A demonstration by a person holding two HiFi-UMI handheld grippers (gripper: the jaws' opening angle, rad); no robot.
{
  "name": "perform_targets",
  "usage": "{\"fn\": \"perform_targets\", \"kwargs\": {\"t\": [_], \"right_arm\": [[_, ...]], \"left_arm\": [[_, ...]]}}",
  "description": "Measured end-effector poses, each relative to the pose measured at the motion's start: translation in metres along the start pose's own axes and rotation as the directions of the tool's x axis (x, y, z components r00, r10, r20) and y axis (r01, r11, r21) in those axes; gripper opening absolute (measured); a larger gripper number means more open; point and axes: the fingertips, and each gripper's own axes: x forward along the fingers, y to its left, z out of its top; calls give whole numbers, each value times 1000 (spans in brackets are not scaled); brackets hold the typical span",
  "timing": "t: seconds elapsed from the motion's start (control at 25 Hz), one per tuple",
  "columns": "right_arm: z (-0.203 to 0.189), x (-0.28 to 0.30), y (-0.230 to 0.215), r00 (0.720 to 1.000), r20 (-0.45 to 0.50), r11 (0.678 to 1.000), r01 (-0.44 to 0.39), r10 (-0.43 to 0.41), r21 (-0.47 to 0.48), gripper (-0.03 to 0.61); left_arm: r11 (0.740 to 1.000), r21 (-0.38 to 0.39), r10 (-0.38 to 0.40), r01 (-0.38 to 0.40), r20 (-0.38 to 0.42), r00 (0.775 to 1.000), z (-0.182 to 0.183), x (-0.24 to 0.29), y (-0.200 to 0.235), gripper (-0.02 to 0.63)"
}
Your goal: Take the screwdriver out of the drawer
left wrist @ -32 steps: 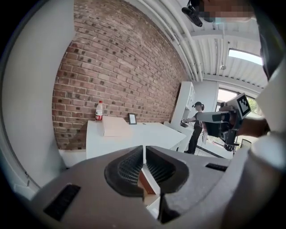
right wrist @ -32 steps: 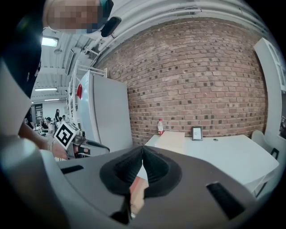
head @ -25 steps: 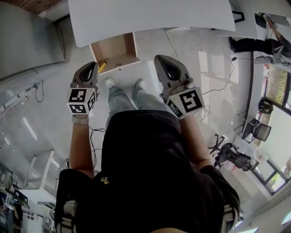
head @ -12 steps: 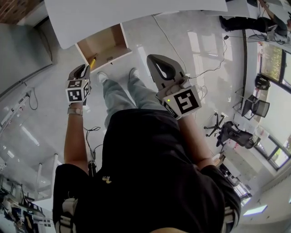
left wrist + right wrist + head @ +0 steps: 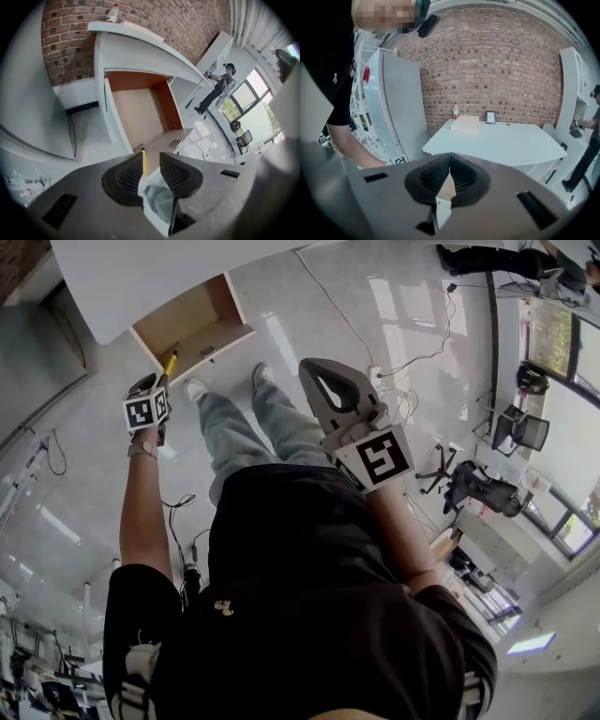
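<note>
Fingers (image 5: 126,177) of the left gripper (image 5: 151,157) are standing apart, grasping nothing, and are reaching farther toward the open drawer (image 5: 136,115) than a second ago. The screwdriver (image 5: 143,159) is lying at the drawer's near left corner, showing in the gap just beside the left finger. Only a yellow sliver is showing; that finger is hiding the rest. The right gripper (image 5: 449,158) is staying clenched on nothing.

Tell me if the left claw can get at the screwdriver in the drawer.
Probably yes: the drawer is open, the left claw has its jaws apart, and the screwdriver shows in line between them, nothing blocking.
</note>
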Motion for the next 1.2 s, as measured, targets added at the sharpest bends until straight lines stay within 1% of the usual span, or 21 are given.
{"fn": "perform_targets", "kwargs": {"t": [0.16,0.28,0.48,0.72,0.92,1.2], "right_arm": [[-12,2,0,1000,-19,1000,14,-14,11,11],[-26,-2,1,997,-69,1000,17,-17,5,11],[-30,-1,1,997,-73,1000,22,-21,17,11],[-33,2,6,997,-78,1000,19,-19,7,11],[-33,-3,6,996,-84,1000,22,-20,22,11],[-34,-8,8,995,-104,1000,12,-11,10,11]], "left_arm": [[1000,-27,14,-15,-39,999,-14,25,13,97],[998,-51,21,-25,-68,997,-25,38,22,97],[997,-74,8,-16,-110,994,-36,56,29,98],[996,-93,-13,1,-132,991,-43,73,27,97],[993,-122,-10,-7,-132,991,-45,82,30,97],[988,-155,-11,-15,-166,986,-42,89,33,93]]}}
